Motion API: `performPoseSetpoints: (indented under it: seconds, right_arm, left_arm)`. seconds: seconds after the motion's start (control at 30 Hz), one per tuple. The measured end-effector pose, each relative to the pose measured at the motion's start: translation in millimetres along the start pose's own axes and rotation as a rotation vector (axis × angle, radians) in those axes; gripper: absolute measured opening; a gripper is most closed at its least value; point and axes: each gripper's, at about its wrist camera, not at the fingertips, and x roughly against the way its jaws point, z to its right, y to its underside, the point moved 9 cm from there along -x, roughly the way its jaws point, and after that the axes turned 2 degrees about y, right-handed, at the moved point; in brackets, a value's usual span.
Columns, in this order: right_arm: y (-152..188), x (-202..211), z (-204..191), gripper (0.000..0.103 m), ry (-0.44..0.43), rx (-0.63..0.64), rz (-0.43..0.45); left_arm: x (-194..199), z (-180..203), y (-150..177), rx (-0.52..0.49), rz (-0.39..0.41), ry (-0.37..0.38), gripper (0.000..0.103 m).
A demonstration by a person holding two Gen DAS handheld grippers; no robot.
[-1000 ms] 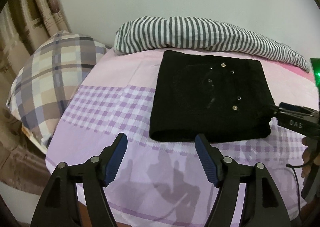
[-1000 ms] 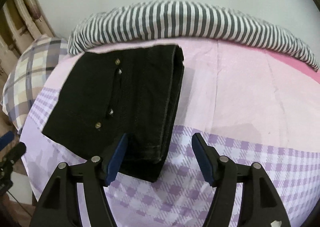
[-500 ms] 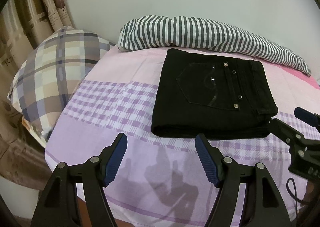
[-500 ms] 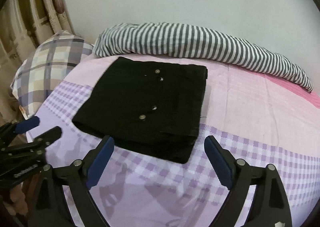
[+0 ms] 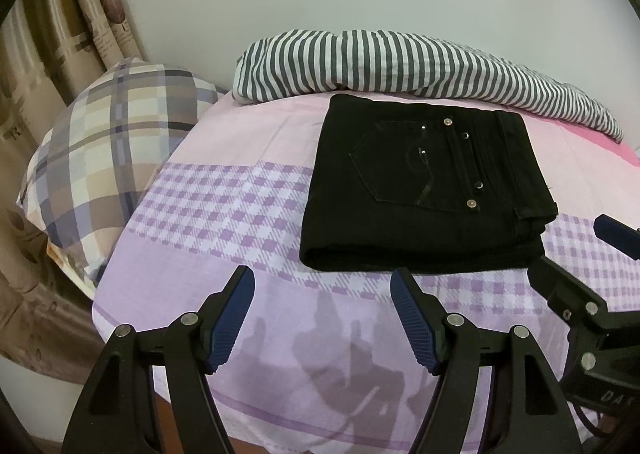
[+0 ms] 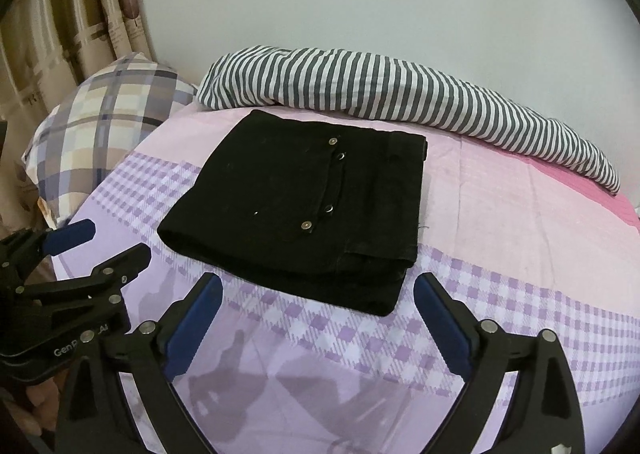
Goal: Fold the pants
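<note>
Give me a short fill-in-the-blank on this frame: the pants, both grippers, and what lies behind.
1. The black pants lie ____ into a compact rectangle on the bed.
2. The left gripper and the right gripper are both ____ and hold nothing.
3. Behind the pants lies a ____-patterned blanket.

Missing words: folded; open; striped
</note>
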Motion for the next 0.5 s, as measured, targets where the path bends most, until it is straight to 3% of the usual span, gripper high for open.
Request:
performPoseSetpoints:
  seconds: [0.5]
  right_arm:
    - [3.9,-2.7,-0.7,0.095,0.002,-0.002,-0.014]
  left_arm:
    - [-0.6,1.7,1.6,-0.007,-0.001,-0.002,0.071]
